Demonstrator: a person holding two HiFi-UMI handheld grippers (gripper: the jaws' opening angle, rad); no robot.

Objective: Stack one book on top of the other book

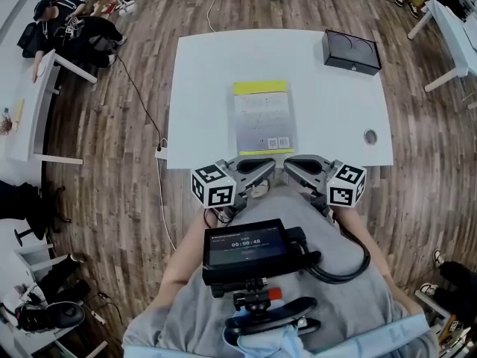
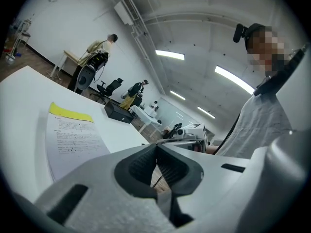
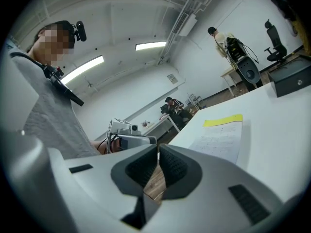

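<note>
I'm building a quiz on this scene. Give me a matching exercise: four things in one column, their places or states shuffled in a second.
1 book
2 black box
3 left claw
4 screen

A far right corner of the table
B shut, empty
C worn at the chest
D middle of the table, yellow band at its far end

Pairs: 1-D, 2-A, 3-B, 4-C

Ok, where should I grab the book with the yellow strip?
Take the book by its near short edge, coming in from the table's front side. It lies flat, so only the thin edges offer a pinch, and that edge sits closest to the left tongs and right tongs, both shut.
</note>
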